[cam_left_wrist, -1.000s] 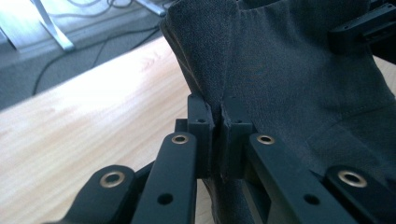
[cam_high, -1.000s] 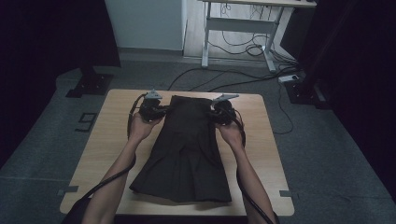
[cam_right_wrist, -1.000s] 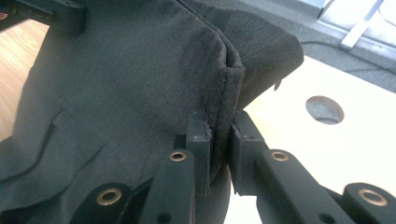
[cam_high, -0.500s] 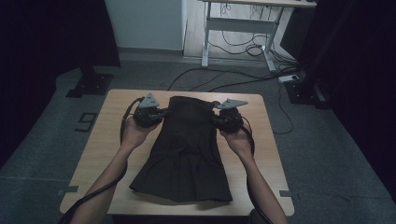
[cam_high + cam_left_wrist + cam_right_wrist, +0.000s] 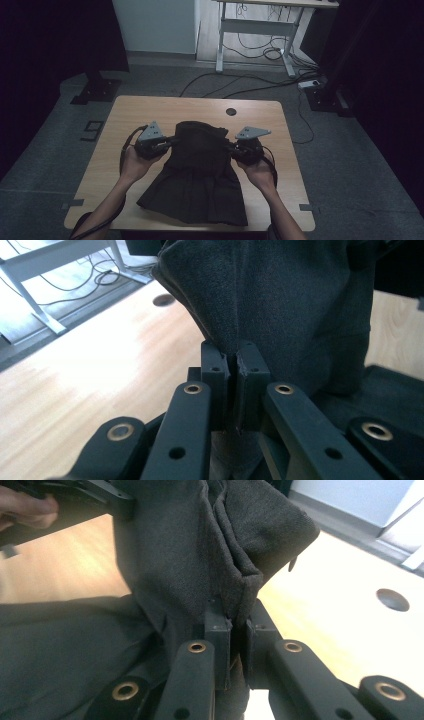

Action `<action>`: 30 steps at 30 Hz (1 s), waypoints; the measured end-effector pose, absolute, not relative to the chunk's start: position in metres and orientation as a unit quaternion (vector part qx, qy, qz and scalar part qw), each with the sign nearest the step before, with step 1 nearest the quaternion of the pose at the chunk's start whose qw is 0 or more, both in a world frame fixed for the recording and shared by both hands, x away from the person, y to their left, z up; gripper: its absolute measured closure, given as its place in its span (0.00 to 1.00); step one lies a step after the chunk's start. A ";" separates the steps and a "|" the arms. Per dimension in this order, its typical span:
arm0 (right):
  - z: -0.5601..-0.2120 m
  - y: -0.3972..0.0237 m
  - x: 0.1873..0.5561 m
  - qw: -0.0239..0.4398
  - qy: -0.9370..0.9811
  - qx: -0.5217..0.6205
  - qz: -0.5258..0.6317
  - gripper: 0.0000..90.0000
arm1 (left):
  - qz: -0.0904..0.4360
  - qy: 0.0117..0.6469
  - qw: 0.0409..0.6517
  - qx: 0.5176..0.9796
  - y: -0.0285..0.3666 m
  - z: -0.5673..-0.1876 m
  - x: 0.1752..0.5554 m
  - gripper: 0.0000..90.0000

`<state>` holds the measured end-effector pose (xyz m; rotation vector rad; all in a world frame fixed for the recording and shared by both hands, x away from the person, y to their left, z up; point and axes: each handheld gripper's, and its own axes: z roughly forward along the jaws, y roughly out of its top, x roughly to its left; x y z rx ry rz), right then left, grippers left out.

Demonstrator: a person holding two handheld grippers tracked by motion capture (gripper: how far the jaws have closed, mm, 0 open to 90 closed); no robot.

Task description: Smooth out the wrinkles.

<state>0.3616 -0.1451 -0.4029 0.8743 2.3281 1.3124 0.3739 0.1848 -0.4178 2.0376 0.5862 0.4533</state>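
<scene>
Dark fabric garment [image 5: 196,175], one item, lay centre of wooden table [image 5: 150,107]. I noted its far edge, flat near the far side a second ago, now lifted and drawn nearward. Left gripper [image 5: 167,144] clenched on the left corner, right gripper [image 5: 233,148] on the right. Fold judged half made.

In the high view the dark garment [image 5: 200,175] covers the tips of both grippers' jaws where they meet its raised upper edge. The person's forearms are cut off by the bottom edge. In the right gripper view, the hand [image 5: 22,505] at upper left is blurred and cropped.
</scene>
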 end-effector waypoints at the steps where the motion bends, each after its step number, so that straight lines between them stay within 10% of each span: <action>1: -0.405 -0.145 0.357 0.159 0.817 0.306 0.462 0.93 | 0.181 0.239 0.469 0.831 0.186 -0.420 0.370 0.94; 19: -0.486 -0.139 0.305 0.052 0.843 0.314 0.434 0.93 | 0.082 0.235 0.419 0.873 0.195 -0.498 0.321 0.93; 30: -0.515 -0.136 0.341 0.096 0.848 0.338 0.396 0.93 | 0.111 0.239 0.404 0.876 0.181 -0.513 0.351 0.93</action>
